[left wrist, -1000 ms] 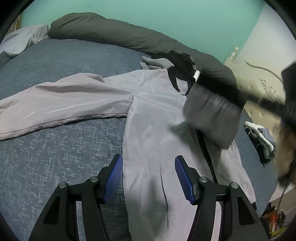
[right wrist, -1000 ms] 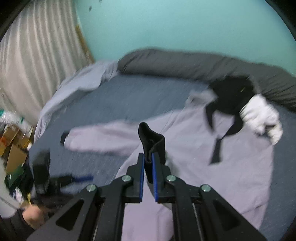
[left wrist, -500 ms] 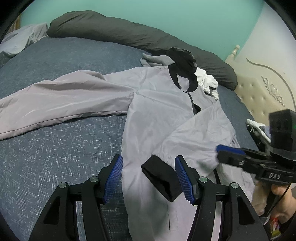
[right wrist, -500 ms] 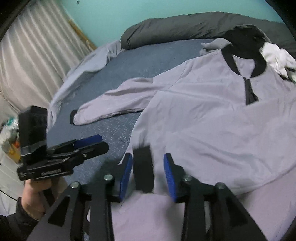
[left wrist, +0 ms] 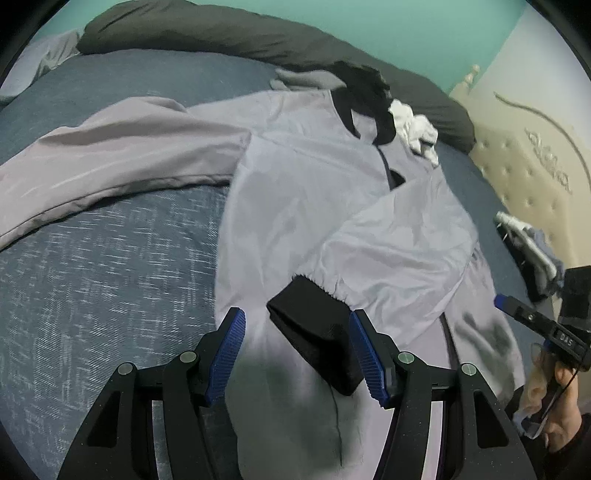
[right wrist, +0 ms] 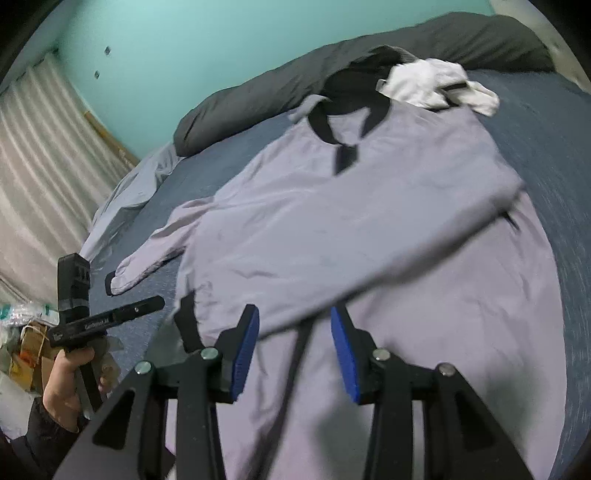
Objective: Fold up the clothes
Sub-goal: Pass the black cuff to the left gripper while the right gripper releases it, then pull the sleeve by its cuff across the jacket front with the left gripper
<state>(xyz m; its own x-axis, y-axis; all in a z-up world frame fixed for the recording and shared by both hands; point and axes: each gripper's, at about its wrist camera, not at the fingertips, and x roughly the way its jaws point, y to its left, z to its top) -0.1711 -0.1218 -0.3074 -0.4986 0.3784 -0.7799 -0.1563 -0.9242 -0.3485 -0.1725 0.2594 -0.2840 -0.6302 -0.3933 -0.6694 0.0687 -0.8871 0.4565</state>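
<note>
Left wrist view takes in a wide bed (left wrist: 92,266) under a blue-grey flecked cover, with a long dark grey duvet roll (left wrist: 221,33) along its far side against a teal wall (left wrist: 388,22). A pale lilac jacket (left wrist: 295,192) lies spread front-up across the bed, its black collar (left wrist: 369,96) at the far end. One sleeve (left wrist: 110,158) stretches out flat to the left; the other sleeve (left wrist: 402,243) is folded across the chest, and its black cuff (left wrist: 314,332) rests on the jacket's front near the hem. A crumpled white garment (left wrist: 413,129) sits just beside the collar, to the right. A cream tufted headboard (left wrist: 535,177) stands at the far right.

The left gripper (left wrist: 297,350) hangs over the jacket with its jaws set wide, the cuff lying between the blue pads without being pinched. In the right wrist view, the right gripper (right wrist: 295,350) has just been opening its jaws; they stand apart over the folded sleeve and the jacket's dark zip line, gripping nothing. That same view shows a pleated curtain (right wrist: 40,155) at the left and the person's left hand (right wrist: 68,384) around the other tool's handle.
</note>
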